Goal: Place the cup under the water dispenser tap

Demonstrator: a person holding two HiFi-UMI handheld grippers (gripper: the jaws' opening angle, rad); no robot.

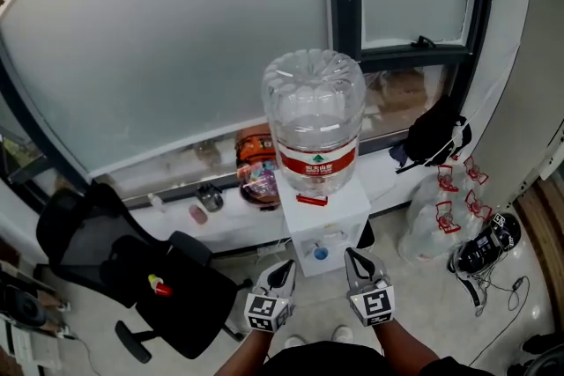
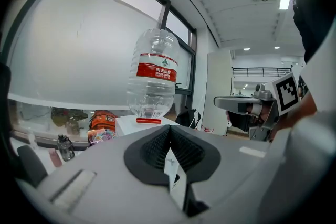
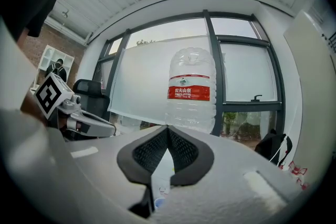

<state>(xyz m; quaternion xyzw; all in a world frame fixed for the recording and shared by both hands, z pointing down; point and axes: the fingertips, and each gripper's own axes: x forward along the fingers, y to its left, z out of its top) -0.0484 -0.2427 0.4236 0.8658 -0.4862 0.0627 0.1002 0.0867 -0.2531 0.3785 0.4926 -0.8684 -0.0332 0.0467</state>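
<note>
Water dispenser [image 1: 328,216]: white, bottle [image 1: 313,123] on top, blue tap [image 1: 320,253] in front, standing below the window [image 1: 176,40]. 2 tools just before it: left tool [image 1: 286,267] and right tool [image 1: 352,256], both clenched, empty.

The water dispenser [image 1: 339,211] is a small white box-shaped cabinet standing upright on the floor against the ledge [image 1: 220,229] under the window. A large clear bottle [image 1: 313,123] with a red label band sits neck-down on its top, with a red collar at the neck. In the recess on the front face is a small blue tap [image 1: 321,254].
</note>
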